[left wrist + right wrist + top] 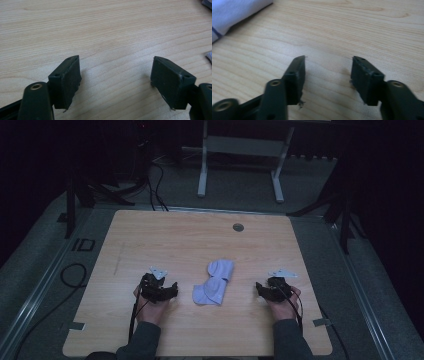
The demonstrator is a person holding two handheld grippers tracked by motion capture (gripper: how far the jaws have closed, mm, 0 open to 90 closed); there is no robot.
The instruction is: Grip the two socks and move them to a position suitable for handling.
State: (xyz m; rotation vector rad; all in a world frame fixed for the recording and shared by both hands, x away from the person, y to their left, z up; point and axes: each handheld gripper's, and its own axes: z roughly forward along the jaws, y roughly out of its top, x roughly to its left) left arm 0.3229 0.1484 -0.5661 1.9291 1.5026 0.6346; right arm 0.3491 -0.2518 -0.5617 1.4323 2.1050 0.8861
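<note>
Pale blue cloth (214,282) lies crumpled mid-table, near edge; left gripper (165,291) and right gripper (263,290) rest on the table (175,235) either side of it, jaws wide and empty; placement suggests a two-handed pick-up or fold.

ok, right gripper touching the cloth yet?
Apart. High view shows bare table between the right gripper and the cloth; right gripper view shows open jaws over wood.

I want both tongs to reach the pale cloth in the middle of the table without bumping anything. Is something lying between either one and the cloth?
Nothing visible does. The cloth lies between the left tongs and the right tongs, with bare table on both sides. Both tongs are open and empty.
</note>
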